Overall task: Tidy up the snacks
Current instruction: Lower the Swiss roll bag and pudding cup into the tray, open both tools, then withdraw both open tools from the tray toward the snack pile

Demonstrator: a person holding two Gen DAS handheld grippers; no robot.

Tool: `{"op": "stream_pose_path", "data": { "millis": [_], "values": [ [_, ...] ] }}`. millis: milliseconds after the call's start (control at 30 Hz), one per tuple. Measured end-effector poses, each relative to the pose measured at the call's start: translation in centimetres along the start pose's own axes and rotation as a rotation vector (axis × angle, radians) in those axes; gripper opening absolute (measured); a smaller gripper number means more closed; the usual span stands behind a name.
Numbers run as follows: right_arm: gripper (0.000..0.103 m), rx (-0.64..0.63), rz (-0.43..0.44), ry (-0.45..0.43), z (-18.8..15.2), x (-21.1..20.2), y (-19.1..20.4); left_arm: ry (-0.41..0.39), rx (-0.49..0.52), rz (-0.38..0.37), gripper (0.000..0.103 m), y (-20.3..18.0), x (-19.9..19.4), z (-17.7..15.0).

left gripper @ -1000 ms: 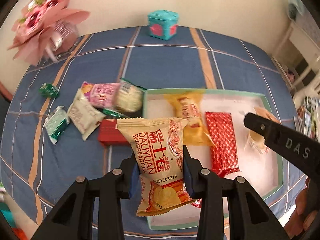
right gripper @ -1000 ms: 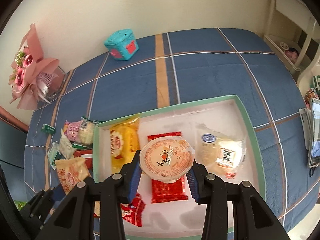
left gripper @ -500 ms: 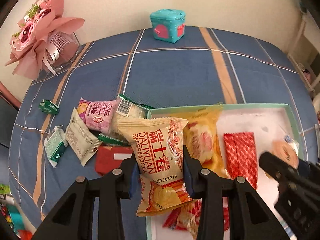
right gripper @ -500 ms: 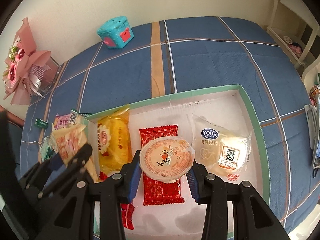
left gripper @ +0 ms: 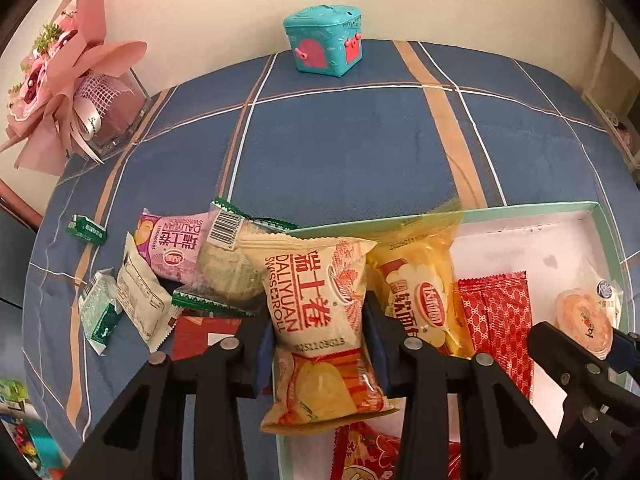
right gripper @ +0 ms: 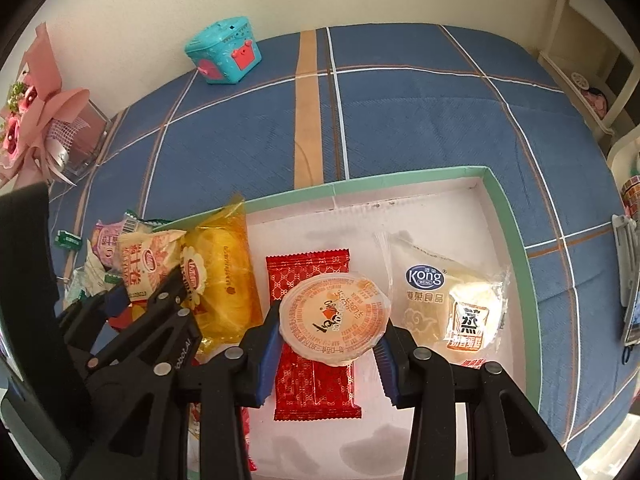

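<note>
The left gripper [left gripper: 318,336] has a beige Swiss roll packet [left gripper: 316,300] between its jaws, which have just been opening slightly; the pads look to touch the packet. The right gripper [right gripper: 329,346] clamps a round jelly cup [right gripper: 334,316]. Both hang over a green-rimmed tray [right gripper: 508,216]. At ten o'clock, loose snacks [left gripper: 160,280] lie on the blue cloth [left gripper: 340,152].

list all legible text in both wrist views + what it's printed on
"DALIYUAN SWISS ROLL": beige packet between the left gripper fingers.
"DALIYUAN": pink packet on the cloth, upside down.
"Kong": clear pastry pack in the tray.
"obot.AI" (start hidden): left gripper's arm, right wrist view.
Too small or blurred: lid print on the jelly cup in the right gripper, yellow packet logo, barcode digits, date code.
</note>
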State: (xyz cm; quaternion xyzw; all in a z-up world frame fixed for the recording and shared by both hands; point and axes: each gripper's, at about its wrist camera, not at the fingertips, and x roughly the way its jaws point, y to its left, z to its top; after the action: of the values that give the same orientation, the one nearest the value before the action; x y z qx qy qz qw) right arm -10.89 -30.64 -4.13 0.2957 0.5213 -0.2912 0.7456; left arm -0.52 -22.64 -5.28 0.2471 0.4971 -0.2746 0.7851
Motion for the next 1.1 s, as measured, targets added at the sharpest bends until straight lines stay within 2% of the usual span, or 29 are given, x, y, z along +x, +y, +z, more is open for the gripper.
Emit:
{"op": "stream_pose_path", "data": {
  "millis": [67, 200, 400, 433, 533, 667, 800, 867, 1100],
  "values": [
    [0.045, -0.003, -0.004, 0.008, 0.0, -0.1, 0.0, 0.011, -0.012, -0.007, 0.054, 0.2, 0.1, 0.1],
    [0.051, -0.017, -0.021, 0.027, 0.0, -0.3, 0.2, 0.034, -0.028, -0.007, 0.061, 0.6, 0.0, 0.0],
    [0.062, -0.029, -0.037, -0.022, 0.3, -2.4, 0.5, 0.043, -0.104, -0.046, 0.069, 1.9, -1.2, 0.1],
    [0.063, -0.034, -0.037, -0.031, 0.3, -2.8, 0.5, 0.043, -0.11, -0.047, 0.073, 2.0, -1.4, 0.0],
    [0.064, -0.043, -0.032, -0.06, 0.4, -4.1, 0.7, 0.029, -0.136, -0.062, 0.078, 2.6, -2.2, 0.0],
    [0.072, -0.052, -0.03, -0.102, 0.6, -5.7, 0.8, 0.009, -0.19, -0.105, 0.09, 3.5, -3.2, 0.0],
    [0.08, -0.053, -0.015, -0.13, 0.5, -6.7, 1.2, -0.018, -0.204, -0.098, 0.093, 4.0, -3.8, -0.2],
    [0.081, -0.062, -0.014, -0.138, 0.3, -7.0, 1.4, -0.021, -0.21, -0.084, 0.1, 4.3, -3.9, -0.2],
    [0.093, -0.073, -0.008, -0.165, 0.1, -7.5, 1.8, -0.016, -0.273, -0.055, 0.1, 6.2, -3.6, -0.5]
  ]
}}
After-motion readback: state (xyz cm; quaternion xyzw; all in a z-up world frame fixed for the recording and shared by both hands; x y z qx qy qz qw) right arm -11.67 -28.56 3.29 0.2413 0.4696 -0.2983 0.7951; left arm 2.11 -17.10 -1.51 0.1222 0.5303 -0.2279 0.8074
